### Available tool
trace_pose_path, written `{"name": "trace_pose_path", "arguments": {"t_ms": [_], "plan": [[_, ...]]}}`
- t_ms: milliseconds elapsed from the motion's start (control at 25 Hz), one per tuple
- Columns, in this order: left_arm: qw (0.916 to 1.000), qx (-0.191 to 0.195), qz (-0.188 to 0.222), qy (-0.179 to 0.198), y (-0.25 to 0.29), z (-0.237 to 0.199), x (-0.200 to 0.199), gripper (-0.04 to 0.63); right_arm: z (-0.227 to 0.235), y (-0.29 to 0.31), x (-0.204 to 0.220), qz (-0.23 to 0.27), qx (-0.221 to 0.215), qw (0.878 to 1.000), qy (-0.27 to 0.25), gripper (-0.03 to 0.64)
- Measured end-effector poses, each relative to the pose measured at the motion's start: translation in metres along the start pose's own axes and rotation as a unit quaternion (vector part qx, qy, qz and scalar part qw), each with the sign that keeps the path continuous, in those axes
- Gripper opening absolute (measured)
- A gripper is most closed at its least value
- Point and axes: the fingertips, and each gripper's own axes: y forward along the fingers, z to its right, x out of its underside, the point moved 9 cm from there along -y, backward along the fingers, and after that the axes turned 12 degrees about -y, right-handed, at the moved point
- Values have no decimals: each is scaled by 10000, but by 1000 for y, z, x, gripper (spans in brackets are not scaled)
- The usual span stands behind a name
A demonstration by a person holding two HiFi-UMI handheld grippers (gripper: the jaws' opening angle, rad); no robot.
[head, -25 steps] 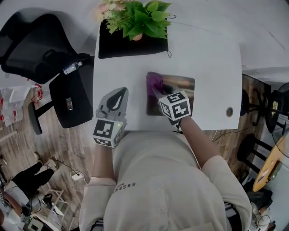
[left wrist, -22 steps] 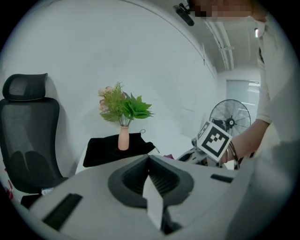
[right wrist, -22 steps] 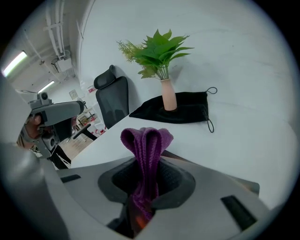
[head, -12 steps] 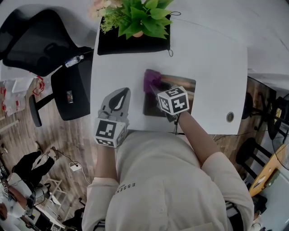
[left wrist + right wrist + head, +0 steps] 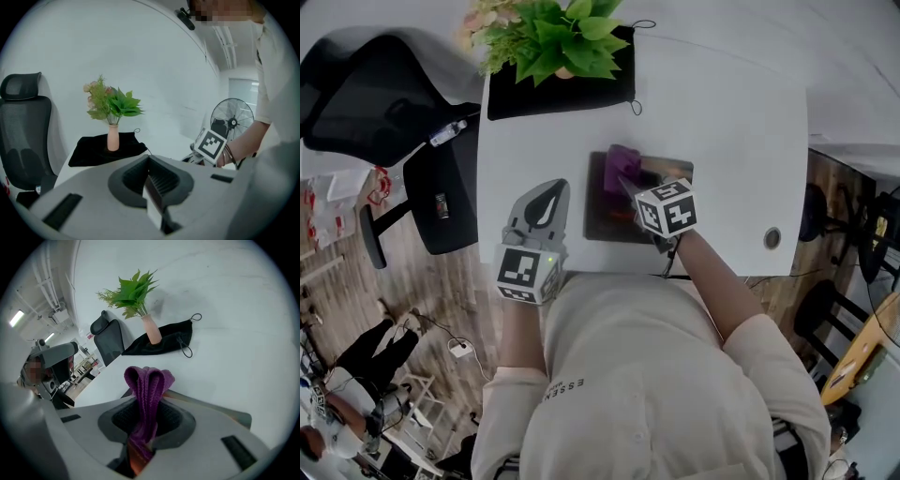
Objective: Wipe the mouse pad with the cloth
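Head view: your right gripper clamped the purple cloth over the far-left corner of the mouse pad; your left gripper rested left of the pad.

Left gripper view: its jaws met, empty, so the unpinned pad might slide.

Right gripper view: the bunched cloth might slip free; beyond the pad, the vase held leafy stems.

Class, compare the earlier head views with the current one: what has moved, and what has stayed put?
The right gripper, still shut on the purple cloth, has slid it slightly away from the person and rightward across the mouse pad. Nothing was taken or let go. The left gripper stays shut and empty on the table; the plant is unmoved.
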Motion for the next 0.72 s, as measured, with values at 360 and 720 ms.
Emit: {"name": "trace_pose_path", "arguments": {"t_ms": [360, 720], "plan": [[9994, 158, -112, 282, 28, 34, 2, 2, 31, -32, 20, -246, 370, 9990, 43, 89], [9982, 385, -163, 419, 42, 59, 3, 2, 59, -66, 43, -510, 791, 9954, 173, 91]]}}
